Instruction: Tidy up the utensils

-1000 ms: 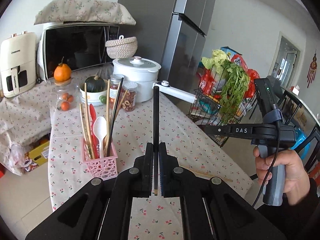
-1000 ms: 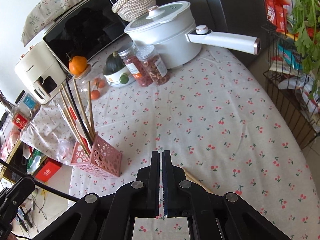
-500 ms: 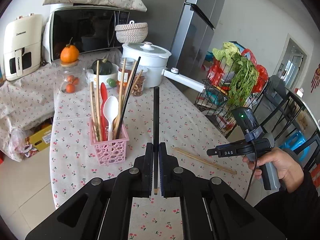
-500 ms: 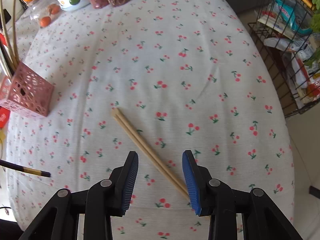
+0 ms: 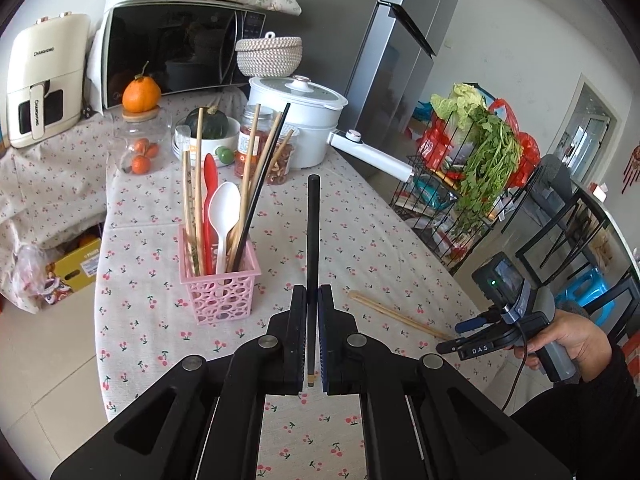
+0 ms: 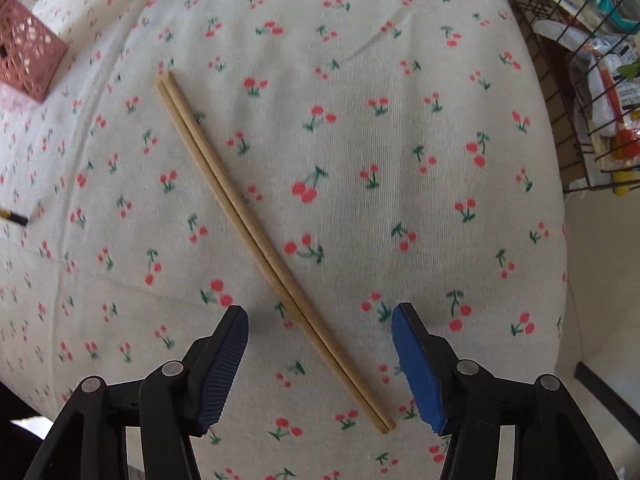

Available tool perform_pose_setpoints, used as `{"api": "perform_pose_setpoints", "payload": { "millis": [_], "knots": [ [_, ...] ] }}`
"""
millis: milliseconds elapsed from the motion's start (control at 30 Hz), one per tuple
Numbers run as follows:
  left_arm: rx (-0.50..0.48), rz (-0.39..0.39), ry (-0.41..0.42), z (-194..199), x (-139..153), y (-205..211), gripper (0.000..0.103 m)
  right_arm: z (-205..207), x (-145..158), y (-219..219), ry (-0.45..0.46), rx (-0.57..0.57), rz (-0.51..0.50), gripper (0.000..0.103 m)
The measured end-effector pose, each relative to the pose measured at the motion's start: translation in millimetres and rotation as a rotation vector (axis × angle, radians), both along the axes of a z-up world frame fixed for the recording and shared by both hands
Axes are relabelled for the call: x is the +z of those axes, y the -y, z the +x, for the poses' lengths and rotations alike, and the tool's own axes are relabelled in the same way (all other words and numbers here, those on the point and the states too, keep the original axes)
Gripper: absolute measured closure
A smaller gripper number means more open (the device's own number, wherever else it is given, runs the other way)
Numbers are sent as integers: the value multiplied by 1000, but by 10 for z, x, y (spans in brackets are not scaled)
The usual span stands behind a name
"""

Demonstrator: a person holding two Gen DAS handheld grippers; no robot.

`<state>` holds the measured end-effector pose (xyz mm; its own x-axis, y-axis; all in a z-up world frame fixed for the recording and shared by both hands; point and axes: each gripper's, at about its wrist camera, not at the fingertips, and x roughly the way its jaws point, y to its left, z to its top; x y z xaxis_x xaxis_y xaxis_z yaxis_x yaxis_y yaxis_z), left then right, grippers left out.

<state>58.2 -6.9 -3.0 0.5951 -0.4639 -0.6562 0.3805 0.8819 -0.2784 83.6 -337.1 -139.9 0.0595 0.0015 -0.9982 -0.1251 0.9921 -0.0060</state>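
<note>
Right wrist: wide-open right gripper (image 6: 320, 316) astride wooden chopsticks (image 6: 256, 232) nr tablecloth (image 6: 360, 100) edge.

The utensil basket (image 5: 218, 280) stands toward the surface's (image 5: 360, 240) left edge, two chopsticks (image 6: 256, 232) lie side by side near its right edge, and the pot (image 5: 296, 120) sits at the back.

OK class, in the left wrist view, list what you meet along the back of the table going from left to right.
Air fryer → orange → dark green squash → white pot → wire rack of greens.
</note>
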Motion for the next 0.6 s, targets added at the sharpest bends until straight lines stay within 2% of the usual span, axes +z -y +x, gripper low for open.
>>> {"api": "perform_pose_setpoints", "payload": {
  "millis": [100,200,333,400,467,533,600],
  "knots": [
    [-20,-8,6,-37,29,66,98,-104,-45,101,-2,-3,17,39],
    [-24,-8,13,-71,42,100,98,-188,-32,177,-18,-35,15,46],
    [-14,4,18,-104,27,88,98,-301,-23,189,-33,-35,-6,63],
    [-10,0,12,-110,21,57,98,-356,-15,175,-48,-33,-11,82],
    [-3,-6,11,-120,31,23,98,-423,-17,126,-66,-20,-9,93],
    [1,-13,14,-135,52,-3,98,-494,11,19,-75,13,-38,94],
    [0,-19,20,-157,78,-18,98,-540,131,-129,-41,50,-63,95]
  ]
}}
